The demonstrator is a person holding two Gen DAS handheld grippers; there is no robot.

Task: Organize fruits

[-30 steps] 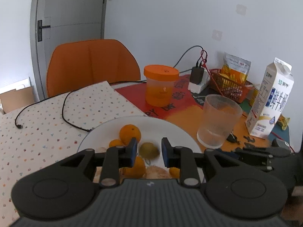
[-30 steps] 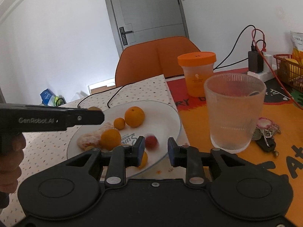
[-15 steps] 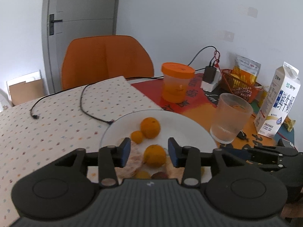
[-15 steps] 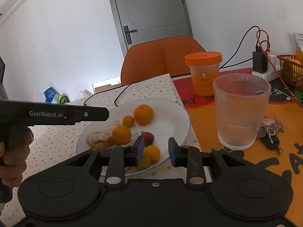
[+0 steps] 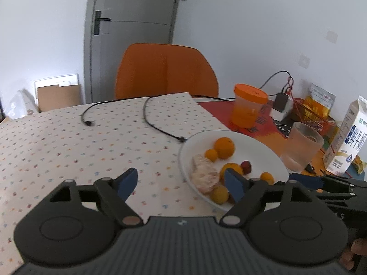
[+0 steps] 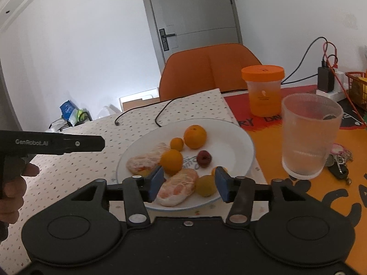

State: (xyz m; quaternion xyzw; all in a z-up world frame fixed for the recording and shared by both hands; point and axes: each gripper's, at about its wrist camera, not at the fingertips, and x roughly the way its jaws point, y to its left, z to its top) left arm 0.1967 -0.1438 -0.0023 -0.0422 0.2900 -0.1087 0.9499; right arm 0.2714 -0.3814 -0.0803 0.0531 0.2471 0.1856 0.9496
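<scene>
Nearest me, my right gripper [image 6: 188, 186] and left gripper [image 5: 181, 184] both have jaws opening, gripping nothing. Just beyond, the fruits [image 6: 170, 165] lie together on the white plate [image 6: 243, 137] on the table. I judge release done; next, choose any stray fruit.

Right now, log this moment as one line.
left gripper: opening, empty | right gripper: opening, empty | white plate: oranges, peeled citrus pieces, a small red fruit | ribbed glass: beside plate
</scene>
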